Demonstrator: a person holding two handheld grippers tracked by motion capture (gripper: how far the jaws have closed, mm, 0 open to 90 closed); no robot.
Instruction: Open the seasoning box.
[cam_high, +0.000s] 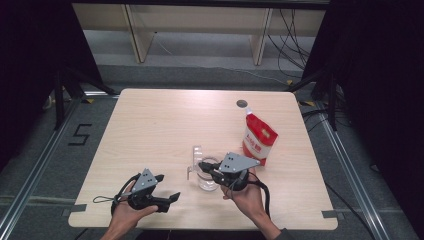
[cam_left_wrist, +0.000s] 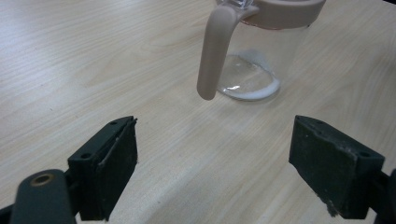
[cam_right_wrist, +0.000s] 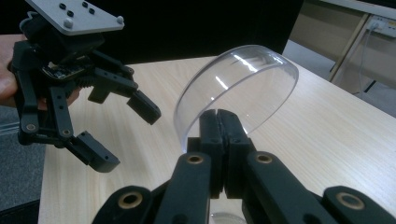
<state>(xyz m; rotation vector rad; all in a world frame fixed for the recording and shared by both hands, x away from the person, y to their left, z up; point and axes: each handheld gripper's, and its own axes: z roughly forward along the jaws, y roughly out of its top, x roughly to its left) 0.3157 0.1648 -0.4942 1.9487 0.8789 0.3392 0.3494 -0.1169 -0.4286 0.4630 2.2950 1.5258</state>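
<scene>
The fingers (cam_left_wrist: 116, 172) of the left gripper (cam_left_wrist: 219, 172) stood spread wide with nothing between them but bare table (cam_left_wrist: 70, 56). In the high view this gripper (cam_high: 167, 187) sat near the table's front edge, held in the person's left hand (cam_high: 127, 212), apart from the jug. The fingers (cam_right_wrist: 219, 140) of the right gripper (cam_right_wrist: 223, 135) were pressed together, pinching the edge of a clear, curved plastic lid (cam_right_wrist: 238, 88), which stood tilted up above the table in the right gripper view. In the high view the right gripper (cam_high: 202, 165) hovered right over the jug (cam_high: 207, 180), so the lid there could not be made out against the glass.

The jug (cam_left_wrist: 252, 60), clear with a pinkish rim and handle (cam_left_wrist: 212, 56), stood on the table just ahead of the left gripper, its top cut off by the frame's upper edge. A thin white layer lay across its bottom; what it was could not be told. A red and white pouch (cam_high: 258, 139) stood just beyond the right hand (cam_high: 247, 195), its print too small to read. A small dark disc (cam_high: 242, 103) lay near the far edge of the table.
</scene>
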